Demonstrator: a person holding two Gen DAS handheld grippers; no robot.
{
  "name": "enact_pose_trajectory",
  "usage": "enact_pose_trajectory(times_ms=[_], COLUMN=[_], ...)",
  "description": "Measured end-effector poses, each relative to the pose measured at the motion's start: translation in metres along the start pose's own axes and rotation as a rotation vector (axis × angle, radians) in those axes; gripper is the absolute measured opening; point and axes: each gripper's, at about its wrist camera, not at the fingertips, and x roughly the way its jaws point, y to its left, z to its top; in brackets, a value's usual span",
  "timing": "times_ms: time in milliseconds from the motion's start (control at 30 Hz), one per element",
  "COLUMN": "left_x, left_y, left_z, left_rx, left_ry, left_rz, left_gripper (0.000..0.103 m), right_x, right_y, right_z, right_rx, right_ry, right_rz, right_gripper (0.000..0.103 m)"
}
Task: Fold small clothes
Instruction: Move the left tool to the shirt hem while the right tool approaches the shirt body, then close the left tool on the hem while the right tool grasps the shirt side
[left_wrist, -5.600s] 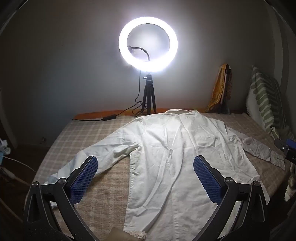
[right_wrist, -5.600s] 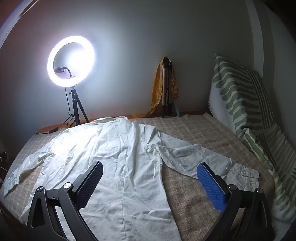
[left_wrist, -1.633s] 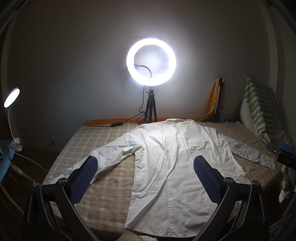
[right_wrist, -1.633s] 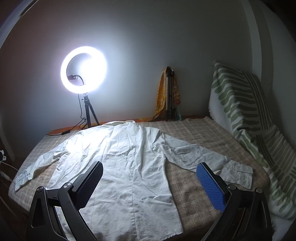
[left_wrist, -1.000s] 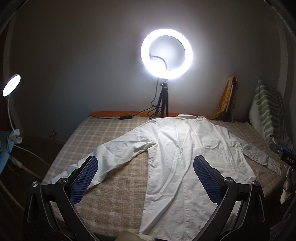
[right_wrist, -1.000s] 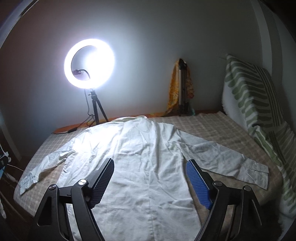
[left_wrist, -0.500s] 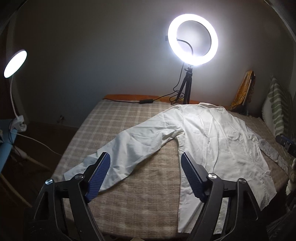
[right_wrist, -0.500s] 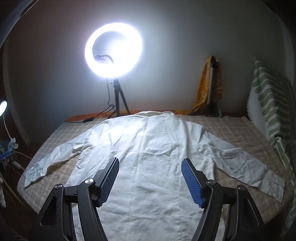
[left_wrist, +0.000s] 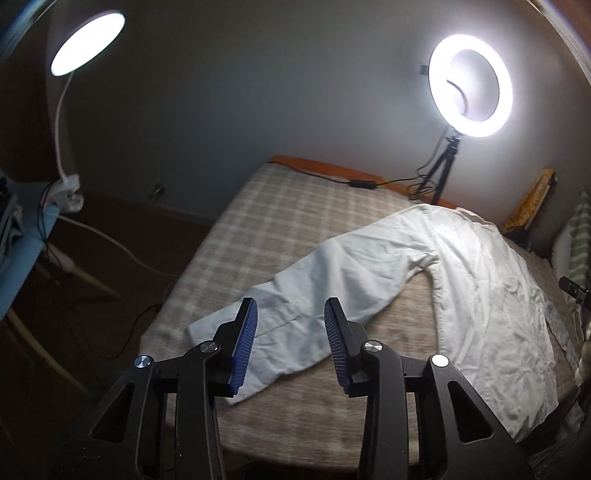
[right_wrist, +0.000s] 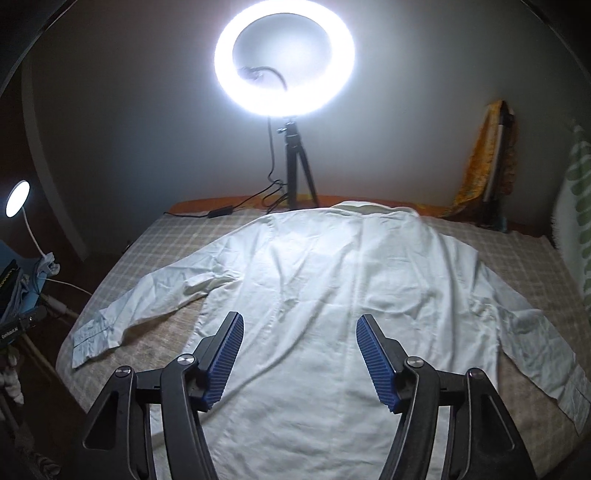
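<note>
Now | white shirt flat on bed, sleeve running from shoulder toward left hand-held gripper — jaws just narrowing, nothing held | right hand-held gripper over hem — half-open, empty, farther from sleeve

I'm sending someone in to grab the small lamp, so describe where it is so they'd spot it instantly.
Start at the plaid-covered bed with the white shirt. Beside it stands a blue table. Clipped there is the small lamp: a white gooseneck with a solid glowing disc, unlike the hollow ring light on its tripod.
</note>
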Motion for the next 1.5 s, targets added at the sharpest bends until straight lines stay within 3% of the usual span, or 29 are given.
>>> enact_pose_trajectory(times_ms=[300,700,1200,1500], left_x=[0.044,0.09,0.114,0.12], left_y=[0.066,0.1,0.109,0.091], left_z=[-0.006,-0.025,-0.031,-0.03], left_rx=[-0.099,-0.133,-0.13,-0.019], left_ry=[0.106,0.2,0.185,0.166], left_rz=[0.028,0.008,-0.023,0.003], left_gripper=[0.034,0.034,0.034,0.031], right_x=[0.06,0.159,0.263,0.315], right_y=[0.057,0.129,0.192,0.202], right_z=[0.04,0.084,0.115,0.116], right_rx=[-0.043,-0.047,-0.032,0.002], right_ry=[0.12,0.285,0.425,0.478], right_rz=[0.077,0.123,0.09,0.026], right_gripper=[0.066,0.066,0.066,0.066])
